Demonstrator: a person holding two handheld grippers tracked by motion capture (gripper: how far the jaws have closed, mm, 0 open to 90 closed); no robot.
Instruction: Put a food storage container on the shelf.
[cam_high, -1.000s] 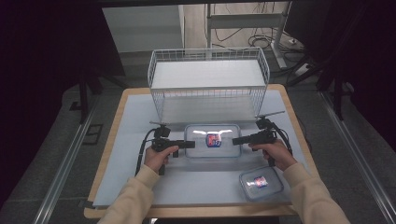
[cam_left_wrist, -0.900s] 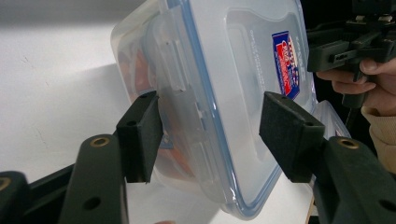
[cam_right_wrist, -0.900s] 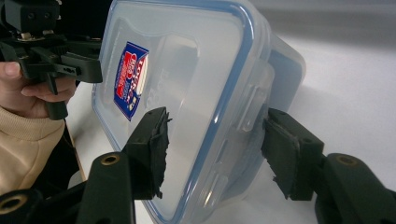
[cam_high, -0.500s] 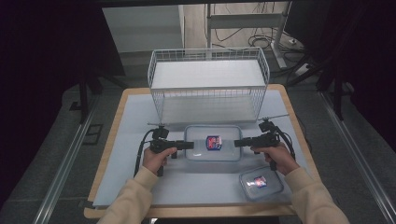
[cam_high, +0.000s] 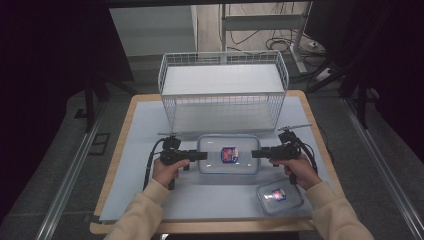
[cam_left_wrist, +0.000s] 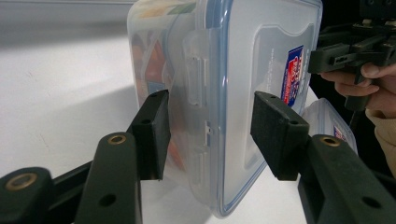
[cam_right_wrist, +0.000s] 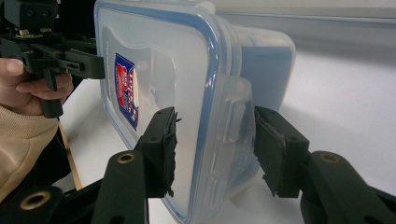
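Lying bright under overhead light at the table (cam_high: 150, 200), fading to near black around it. Glaring softly off the container lid (cam_right_wrist: 154, 70) in both gripper views. Blurring slightly at the nearest jaws; casting a soft shadow beside the container.

Two forearms in cream sleeves entering from the bottom edge, angled inward. Left gripper (cam_high: 204, 156) held level in the left hand (cam_high: 167, 171), pointing right; right gripper (cam_high: 255, 153) held level in the right hand (cam_high: 295, 167), pointing left, tips facing each other. Jaws of both partly spread, just been closing, pads not yet pressing.
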